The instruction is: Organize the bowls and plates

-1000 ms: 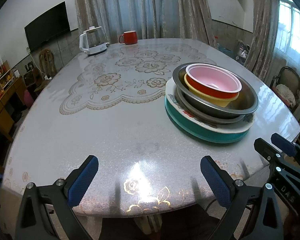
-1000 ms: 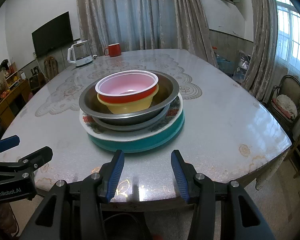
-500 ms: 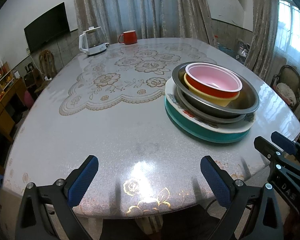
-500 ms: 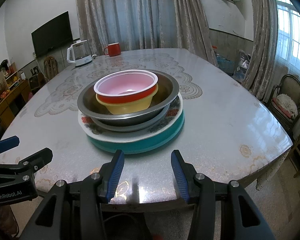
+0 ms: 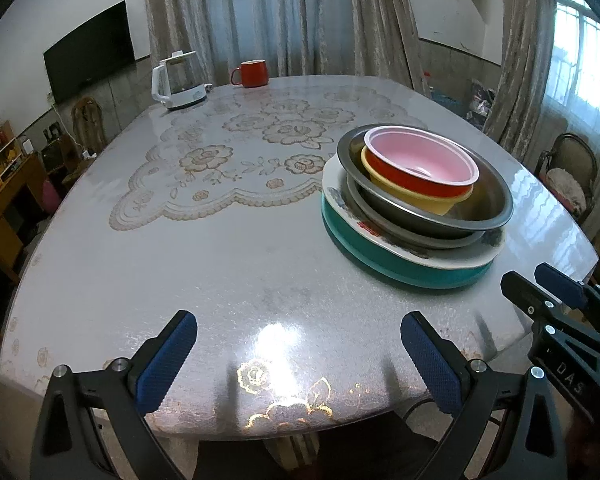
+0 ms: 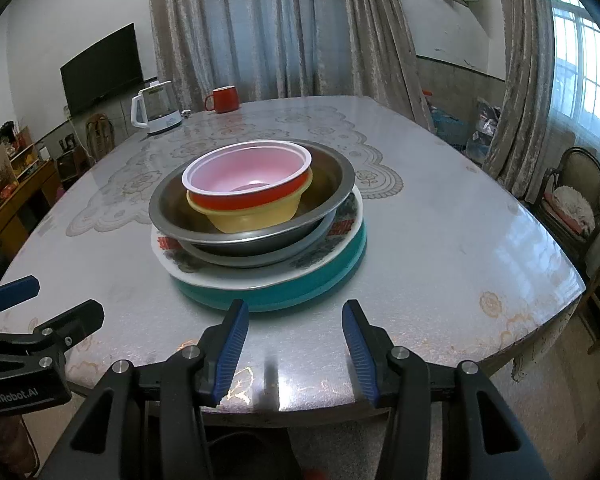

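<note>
Right wrist view shows the right gripper spread and empty just short of the nested stack near the table edge, the left gripper likewise wide apart, so stacking looks finished, leaving at most a withdrawal.

white kettle beside red mug at table far edge, wall tv, curtains

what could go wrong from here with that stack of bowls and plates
The red bowl sits tilted in the yellow bowl, so a nudge may tip it out. The steel bowls rest off-centre on the patterned plate and teal plate; lifting from below could slide them. The right gripper is only partly open and might bump the stack.
</note>
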`<control>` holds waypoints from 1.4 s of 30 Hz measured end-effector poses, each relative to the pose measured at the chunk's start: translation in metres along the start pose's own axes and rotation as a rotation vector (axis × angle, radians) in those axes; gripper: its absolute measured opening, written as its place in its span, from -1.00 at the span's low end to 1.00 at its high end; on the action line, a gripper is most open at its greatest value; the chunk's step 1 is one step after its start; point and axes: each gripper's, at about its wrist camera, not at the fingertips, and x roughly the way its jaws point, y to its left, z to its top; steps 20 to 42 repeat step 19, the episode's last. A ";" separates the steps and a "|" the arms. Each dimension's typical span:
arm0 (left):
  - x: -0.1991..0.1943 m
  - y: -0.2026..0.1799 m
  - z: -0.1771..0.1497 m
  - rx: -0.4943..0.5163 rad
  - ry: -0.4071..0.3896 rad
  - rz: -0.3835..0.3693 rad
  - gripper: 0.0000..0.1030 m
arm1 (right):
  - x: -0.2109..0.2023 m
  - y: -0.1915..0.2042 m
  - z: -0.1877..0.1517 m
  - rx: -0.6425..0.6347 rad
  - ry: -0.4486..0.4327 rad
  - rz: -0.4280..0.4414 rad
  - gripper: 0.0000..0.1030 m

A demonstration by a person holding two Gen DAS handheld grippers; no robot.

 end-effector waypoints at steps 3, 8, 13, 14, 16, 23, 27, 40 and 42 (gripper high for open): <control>-0.001 0.000 0.001 -0.004 -0.006 -0.013 0.99 | 0.000 0.000 0.000 0.001 0.000 0.000 -0.05; 0.000 -0.001 0.003 -0.005 -0.016 -0.021 0.98 | 0.002 -0.004 0.002 0.007 -0.003 -0.001 -0.05; 0.003 -0.002 0.006 -0.003 -0.016 -0.025 0.98 | 0.003 -0.019 0.012 0.048 -0.018 -0.009 -0.05; 0.004 -0.003 0.006 -0.002 -0.011 -0.028 0.98 | 0.003 -0.023 0.016 0.058 -0.025 -0.014 -0.05; 0.007 -0.002 0.008 -0.003 -0.006 -0.024 0.98 | 0.002 -0.033 0.026 0.071 -0.047 -0.035 -0.05; 0.012 0.001 0.010 -0.010 0.005 -0.015 0.98 | 0.003 -0.058 0.050 0.103 -0.088 -0.075 -0.04; 0.012 0.001 0.010 -0.010 0.005 -0.015 0.98 | 0.003 -0.058 0.050 0.103 -0.088 -0.075 -0.04; 0.012 0.001 0.010 -0.010 0.005 -0.015 0.98 | 0.003 -0.058 0.050 0.103 -0.088 -0.075 -0.04; 0.012 0.001 0.010 -0.010 0.005 -0.015 0.98 | 0.003 -0.058 0.050 0.103 -0.088 -0.075 -0.04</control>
